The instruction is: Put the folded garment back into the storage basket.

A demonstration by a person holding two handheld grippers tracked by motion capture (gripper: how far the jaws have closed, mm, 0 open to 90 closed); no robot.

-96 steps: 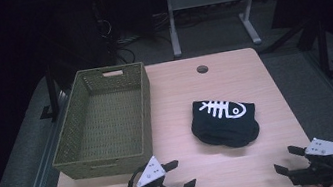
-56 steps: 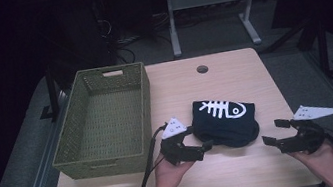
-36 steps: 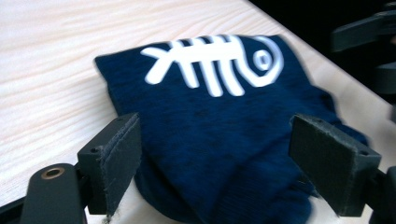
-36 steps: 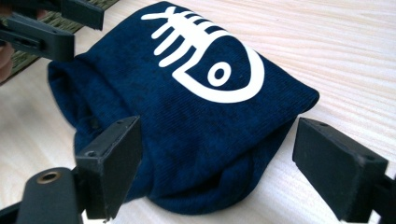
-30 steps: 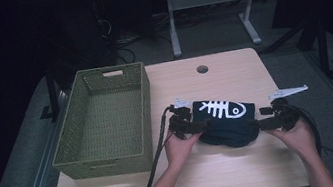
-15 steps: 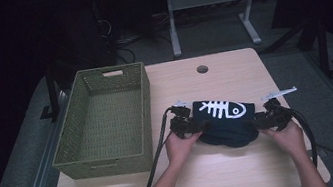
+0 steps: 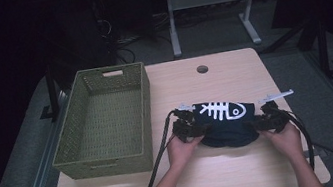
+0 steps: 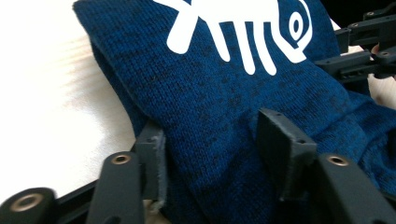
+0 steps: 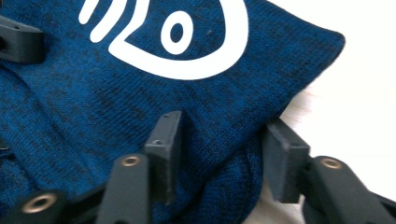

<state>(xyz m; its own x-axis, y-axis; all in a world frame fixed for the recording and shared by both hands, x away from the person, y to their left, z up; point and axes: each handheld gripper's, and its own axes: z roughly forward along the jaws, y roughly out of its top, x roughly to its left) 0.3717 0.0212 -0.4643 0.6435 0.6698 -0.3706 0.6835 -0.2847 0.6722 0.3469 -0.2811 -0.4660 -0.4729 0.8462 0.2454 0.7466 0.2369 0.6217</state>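
1. Left gripper view, closest in: my left gripper (image 8: 212, 154) has its two black jaws set either side of a bunched fold of the folded blue sweater (image 8: 243, 116). They have just been closing, the knit sits between them and the pads are dug into it, so I read this as clamped on the sweater's left end.
2. Right gripper view: my right gripper (image 9: 224, 156) is the same story. Its jaws have just been closing and now pinch the folded corner on the opposite end, with the pale table (image 9: 364, 93) just beside the outer jaw.
3. High view: the sweater (image 7: 225, 123) lies on the front half of the table (image 7: 233, 78), between my left hand (image 7: 183, 146) and right hand (image 7: 282, 137), with the white fishbone print (image 7: 220, 111) facing up.
4. Handling, my guess: soft, limp knit, light, not fragile and not slippery against the pads. It will sag in the middle and could unfold if lifted from thin layers.
5. Grip advice: bite all folded layers at both ends and raise both hands together, level.
6. Farther off to the left: the green woven basket (image 7: 83, 137) stands empty, near the sweater but not touching it; a likely drop spot.
7. Farthest: a round cable hole (image 7: 202, 69) in the tabletop.
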